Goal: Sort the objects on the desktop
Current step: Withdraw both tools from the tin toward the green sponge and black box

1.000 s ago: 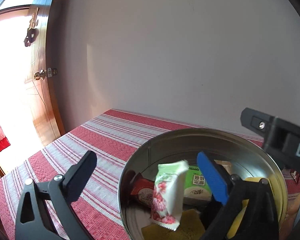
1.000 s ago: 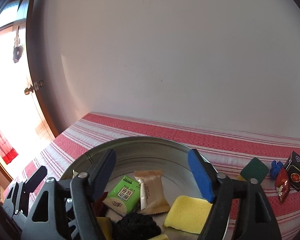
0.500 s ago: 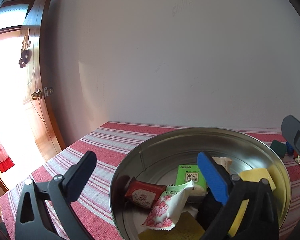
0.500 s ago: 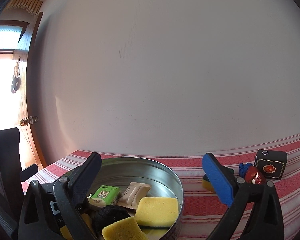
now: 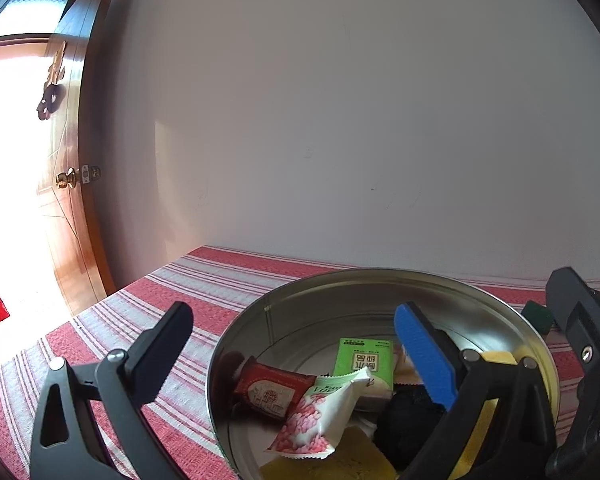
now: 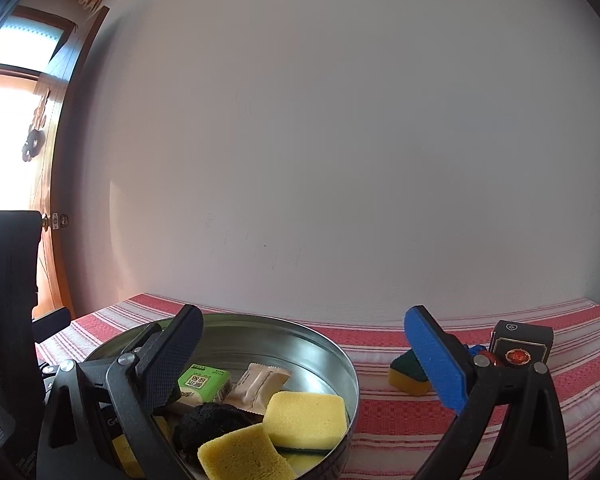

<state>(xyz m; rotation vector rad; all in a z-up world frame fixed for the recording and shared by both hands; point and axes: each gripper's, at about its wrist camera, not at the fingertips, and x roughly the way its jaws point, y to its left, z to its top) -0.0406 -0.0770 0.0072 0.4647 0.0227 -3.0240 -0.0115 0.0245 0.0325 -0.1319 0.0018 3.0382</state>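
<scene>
Basically, the round metal tin point(image 6: 340, 354) is sitting on the striped counter point(image 6: 400, 412) as the collection bin, already taking in yellow sponges point(image 6: 306, 420), a green packet point(image 5: 366, 362), a red packet point(image 5: 270, 390), a pink-white snack bag point(image 5: 320, 416) and a black scrubber point(image 6: 210, 424). Left hand-held gripper point(image 5: 292, 340) is hanging over the tin's near-left rim, jaws spread wide, gripping nothing. Right hand-held gripper point(image 6: 304, 340) is also gaping wide and empty, straddling the tin's right edge. A green-yellow sponge point(image 6: 408, 374), a black box point(image 6: 520, 344) and small blue and red bits are waiting outside the tin, likely next.

Silver tin point(image 6: 342, 354); yellow sponges point(image 6: 306, 420); red-and-white striped cloth point(image 5: 204, 280)
</scene>
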